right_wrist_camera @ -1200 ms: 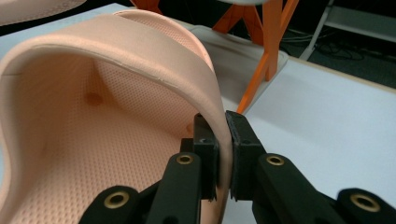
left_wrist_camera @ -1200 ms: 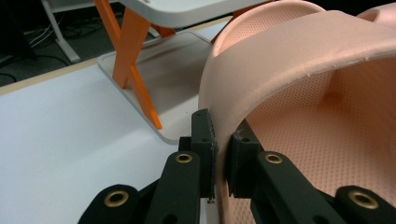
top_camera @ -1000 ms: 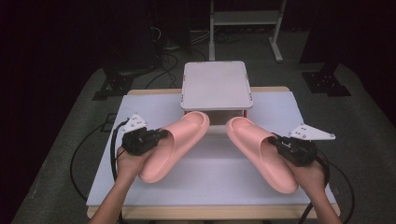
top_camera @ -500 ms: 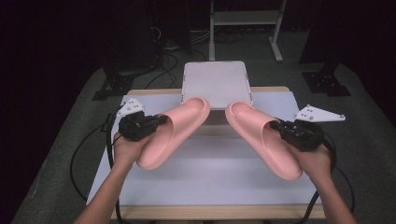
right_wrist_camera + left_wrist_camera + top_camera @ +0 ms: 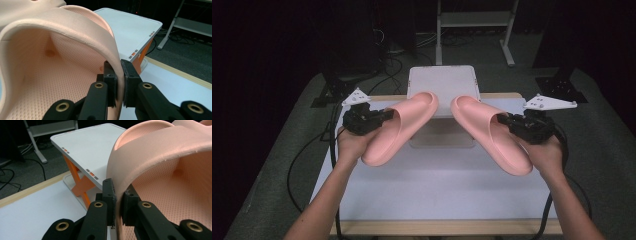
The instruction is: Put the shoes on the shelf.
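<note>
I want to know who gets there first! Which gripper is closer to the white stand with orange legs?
Hard to tell: the left gripper and right gripper flank the white stand about equally.

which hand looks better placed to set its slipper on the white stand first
Left, by a little. The left slipper toe already overlaps the white stand, with the left gripper clamped on its strap. The right slipper in the right gripper sits barely less over it.
</note>
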`<control>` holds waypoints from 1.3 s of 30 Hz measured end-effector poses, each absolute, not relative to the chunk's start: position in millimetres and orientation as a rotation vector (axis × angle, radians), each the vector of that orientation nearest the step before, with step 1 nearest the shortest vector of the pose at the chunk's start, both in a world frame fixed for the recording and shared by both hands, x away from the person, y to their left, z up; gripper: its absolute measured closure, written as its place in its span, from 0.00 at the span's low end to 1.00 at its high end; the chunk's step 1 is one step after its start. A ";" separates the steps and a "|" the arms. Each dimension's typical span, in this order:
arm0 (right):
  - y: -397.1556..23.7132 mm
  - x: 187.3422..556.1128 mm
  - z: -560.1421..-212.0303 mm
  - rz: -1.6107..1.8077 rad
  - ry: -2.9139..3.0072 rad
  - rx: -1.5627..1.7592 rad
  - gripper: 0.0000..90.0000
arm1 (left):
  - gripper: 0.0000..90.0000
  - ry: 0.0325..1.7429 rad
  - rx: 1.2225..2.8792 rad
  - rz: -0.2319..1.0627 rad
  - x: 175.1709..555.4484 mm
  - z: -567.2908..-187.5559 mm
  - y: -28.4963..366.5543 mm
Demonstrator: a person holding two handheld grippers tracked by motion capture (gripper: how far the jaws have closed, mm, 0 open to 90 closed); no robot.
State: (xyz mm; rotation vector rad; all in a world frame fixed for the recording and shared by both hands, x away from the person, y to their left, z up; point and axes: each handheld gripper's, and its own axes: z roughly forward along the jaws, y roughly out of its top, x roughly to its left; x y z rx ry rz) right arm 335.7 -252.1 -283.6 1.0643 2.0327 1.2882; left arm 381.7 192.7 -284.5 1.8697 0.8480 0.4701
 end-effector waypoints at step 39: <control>-226.9 454.0 -257.9 1.192 2.023 1.199 0.92 | 0.93 1.000 1.882 0.468 485.8 -272.4 170.2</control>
